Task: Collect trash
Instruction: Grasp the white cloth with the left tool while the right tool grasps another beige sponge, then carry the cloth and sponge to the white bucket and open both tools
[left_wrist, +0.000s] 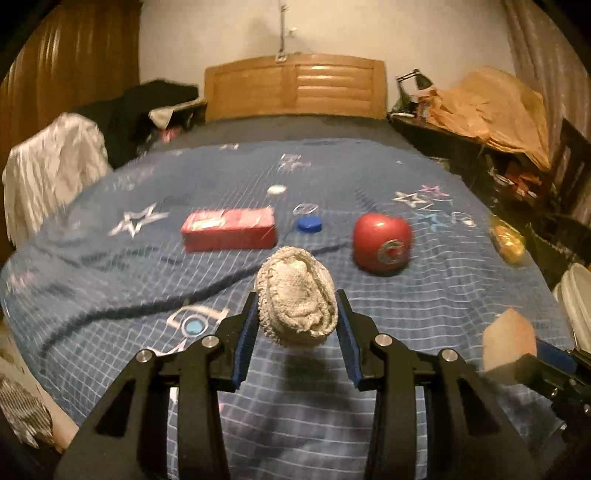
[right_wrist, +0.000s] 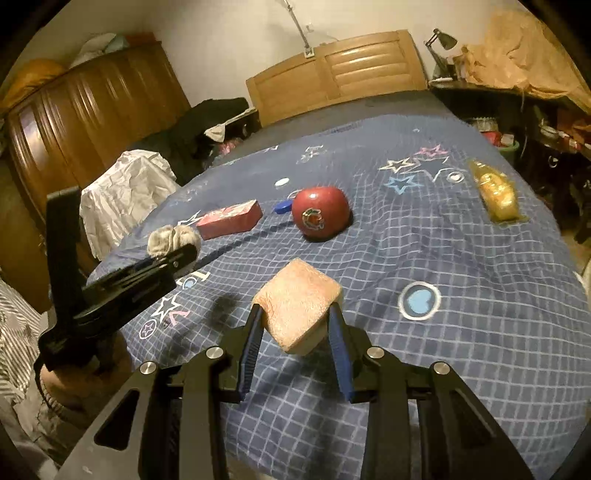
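Left wrist view: left tongs (left_wrist: 297, 314) clamp a balled sock (left_wrist: 296, 297), right tongs (right_wrist: 295, 323) grip a sponge (right_wrist: 297, 319) — both full, the white bin (left_wrist: 576, 306) lies just right.

The bedspread (right_wrist: 443, 251) was blue with a pale grid and scattered stars in white, pink and light blue. On it lay a red box (left_wrist: 229, 229), a dark blue cap (left_wrist: 309, 224), a white cap (left_wrist: 276, 189), a red apple (right_wrist: 320, 213) and a yellow packet (right_wrist: 496, 192). The rolled sock (left_wrist: 295, 295) was off-white, the sponge (right_wrist: 298, 317) peach-orange, the headboard (left_wrist: 295, 86) light wood
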